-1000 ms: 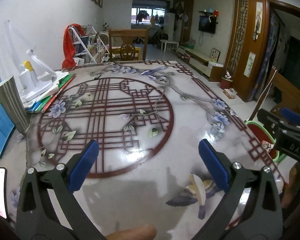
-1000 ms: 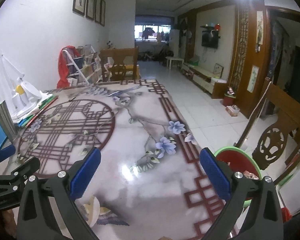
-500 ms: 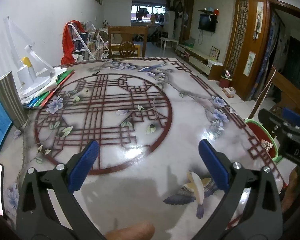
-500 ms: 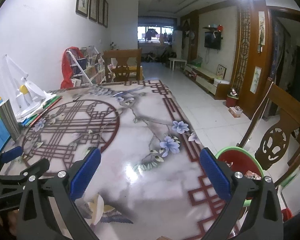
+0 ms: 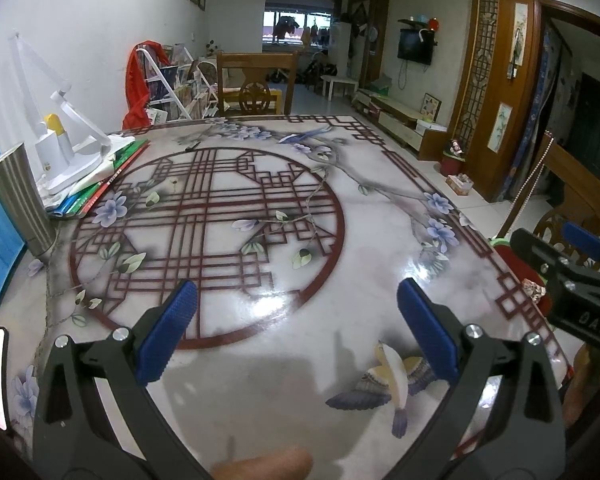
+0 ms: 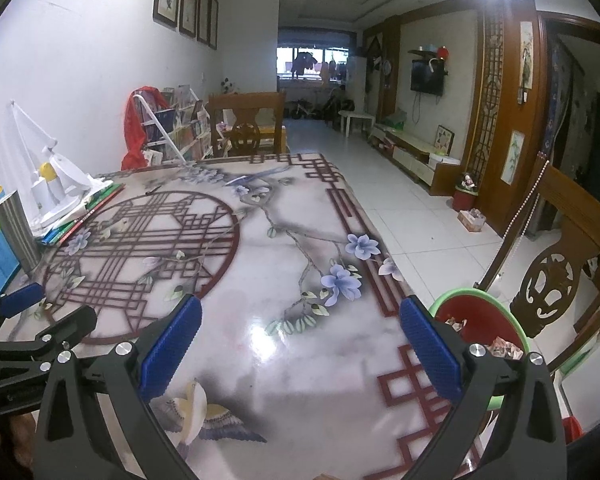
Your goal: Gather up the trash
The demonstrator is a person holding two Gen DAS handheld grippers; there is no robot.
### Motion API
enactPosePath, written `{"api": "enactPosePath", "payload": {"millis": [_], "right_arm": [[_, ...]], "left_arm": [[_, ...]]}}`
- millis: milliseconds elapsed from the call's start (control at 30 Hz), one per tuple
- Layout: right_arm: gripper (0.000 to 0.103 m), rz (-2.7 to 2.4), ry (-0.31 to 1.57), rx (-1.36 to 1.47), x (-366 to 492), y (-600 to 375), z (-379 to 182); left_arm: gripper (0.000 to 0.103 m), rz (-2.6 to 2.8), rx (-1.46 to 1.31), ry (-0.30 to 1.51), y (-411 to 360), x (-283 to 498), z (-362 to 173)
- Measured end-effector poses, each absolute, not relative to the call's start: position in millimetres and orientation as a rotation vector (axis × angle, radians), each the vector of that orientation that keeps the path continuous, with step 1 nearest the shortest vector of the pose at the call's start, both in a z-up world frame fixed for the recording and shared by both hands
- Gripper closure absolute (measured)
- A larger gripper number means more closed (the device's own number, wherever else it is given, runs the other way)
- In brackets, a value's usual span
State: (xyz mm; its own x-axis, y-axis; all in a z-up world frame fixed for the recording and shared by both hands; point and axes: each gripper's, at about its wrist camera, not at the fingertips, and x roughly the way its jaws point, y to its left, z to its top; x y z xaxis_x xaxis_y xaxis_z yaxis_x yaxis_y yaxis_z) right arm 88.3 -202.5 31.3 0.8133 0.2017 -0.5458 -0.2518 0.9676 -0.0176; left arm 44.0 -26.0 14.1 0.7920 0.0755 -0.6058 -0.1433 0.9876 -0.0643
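Both grippers over table (image 5: 284, 344), jaws apart, nothing held.
L gripper (image 5: 296, 328) + R gripper (image 6: 300, 340) wide apart; bin (image 6: 480, 312) w/ trash beside table's right edge, mouth up.

The left gripper (image 5: 296, 332) hangs wide open above the patterned table (image 5: 260, 300), nothing between its blue pads (image 5: 168, 330). The right gripper (image 5: 572, 280) pokes in beside a red bin (image 5: 516, 258).

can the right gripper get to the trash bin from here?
Probably yes. The right gripper is open and empty above the table's right edge, and the bin sits just beyond that edge with its open top unobstructed; the chair stands behind it.
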Motion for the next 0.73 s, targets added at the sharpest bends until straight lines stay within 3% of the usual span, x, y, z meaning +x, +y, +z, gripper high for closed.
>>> {"api": "enactPosePath", "payload": {"millis": [733], "right_arm": [[0.007,0.24,0.58,-0.08,91.3,-207.9,28.0]], "left_arm": [[0.005,0.135,-0.106,0.647,-27.5,44.6,12.9]]}}
